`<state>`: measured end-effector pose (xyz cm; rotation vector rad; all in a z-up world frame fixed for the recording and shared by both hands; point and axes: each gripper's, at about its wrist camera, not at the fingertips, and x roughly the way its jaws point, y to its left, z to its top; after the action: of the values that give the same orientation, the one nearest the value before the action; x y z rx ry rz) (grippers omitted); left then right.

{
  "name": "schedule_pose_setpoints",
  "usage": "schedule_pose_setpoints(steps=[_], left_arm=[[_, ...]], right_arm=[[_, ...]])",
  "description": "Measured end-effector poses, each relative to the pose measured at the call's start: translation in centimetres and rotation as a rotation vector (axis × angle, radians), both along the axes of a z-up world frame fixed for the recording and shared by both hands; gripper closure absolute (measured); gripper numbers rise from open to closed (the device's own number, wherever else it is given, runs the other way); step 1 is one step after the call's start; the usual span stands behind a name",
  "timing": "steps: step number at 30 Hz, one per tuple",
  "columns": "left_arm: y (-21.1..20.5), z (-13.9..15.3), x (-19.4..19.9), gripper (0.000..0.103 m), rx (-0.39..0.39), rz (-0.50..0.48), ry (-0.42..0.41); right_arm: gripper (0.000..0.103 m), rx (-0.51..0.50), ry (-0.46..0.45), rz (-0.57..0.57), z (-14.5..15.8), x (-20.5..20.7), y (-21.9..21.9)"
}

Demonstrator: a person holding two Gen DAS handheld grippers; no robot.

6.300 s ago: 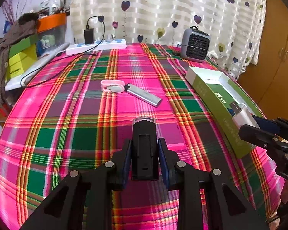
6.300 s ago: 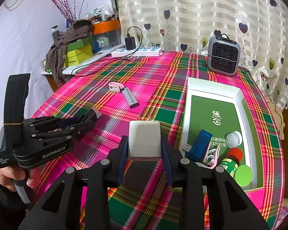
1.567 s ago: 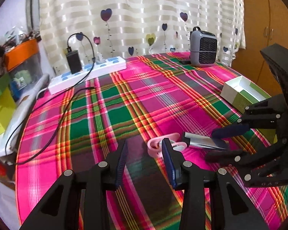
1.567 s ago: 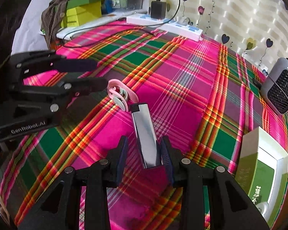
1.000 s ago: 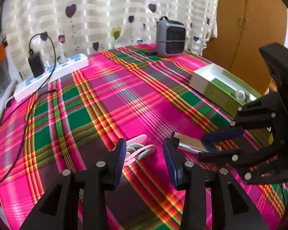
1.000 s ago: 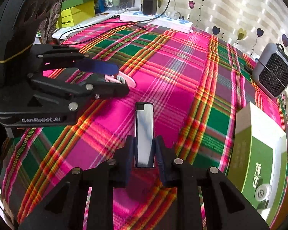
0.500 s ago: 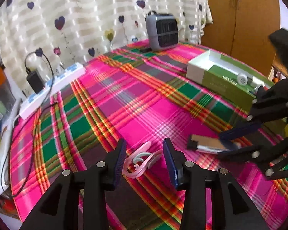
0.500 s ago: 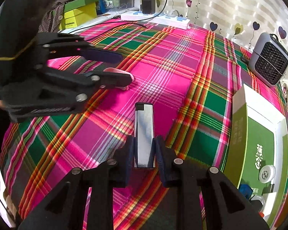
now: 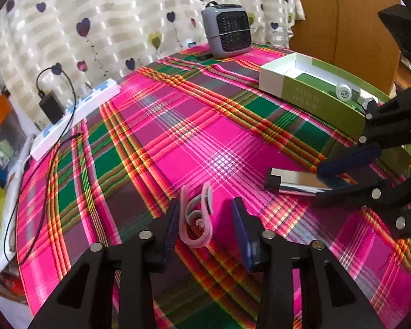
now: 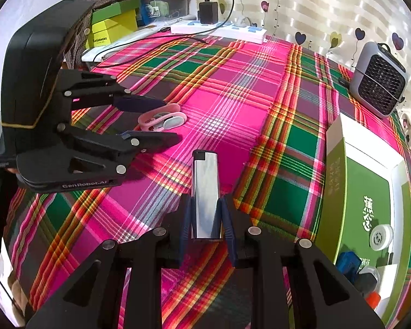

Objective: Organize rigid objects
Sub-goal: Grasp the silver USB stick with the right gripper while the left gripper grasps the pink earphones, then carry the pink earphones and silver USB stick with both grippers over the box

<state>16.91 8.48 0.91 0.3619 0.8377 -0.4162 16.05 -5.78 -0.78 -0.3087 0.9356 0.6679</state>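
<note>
Your right gripper (image 10: 204,220) is clamped on the silver lighter (image 10: 205,192) — your left gripper (image 9: 205,219) has just been closing around the pink clip (image 9: 196,216), fingers apart.

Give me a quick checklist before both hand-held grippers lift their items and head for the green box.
1. Right hand-held gripper clamped on the silver lighter: ok, both pads press its sides.
2. Left hand-held gripper clamped on the pink clip: not ok. The jaws have just been closing, but a gap remains on the right side of the clip.
3. Pink clip centred between the jaws: not ok, it sits against the left pad.
4. Green box open with free space: ok, its far end is bare.
5. Path across the plaid cloth to the box: ok, nothing lies between.
6. The two grippers apart: ok.
</note>
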Motion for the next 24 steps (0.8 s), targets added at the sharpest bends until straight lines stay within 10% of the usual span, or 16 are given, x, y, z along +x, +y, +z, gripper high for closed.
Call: schedule_pose_setpoints(steps=[24], left_arm=[[-2.5, 2.0, -6.2, 0.081, -0.131, 0.059, -0.039]], right_arm=[[0.080, 0.060, -0.032, -0.011, 0.7, -2.7, -2.6]])
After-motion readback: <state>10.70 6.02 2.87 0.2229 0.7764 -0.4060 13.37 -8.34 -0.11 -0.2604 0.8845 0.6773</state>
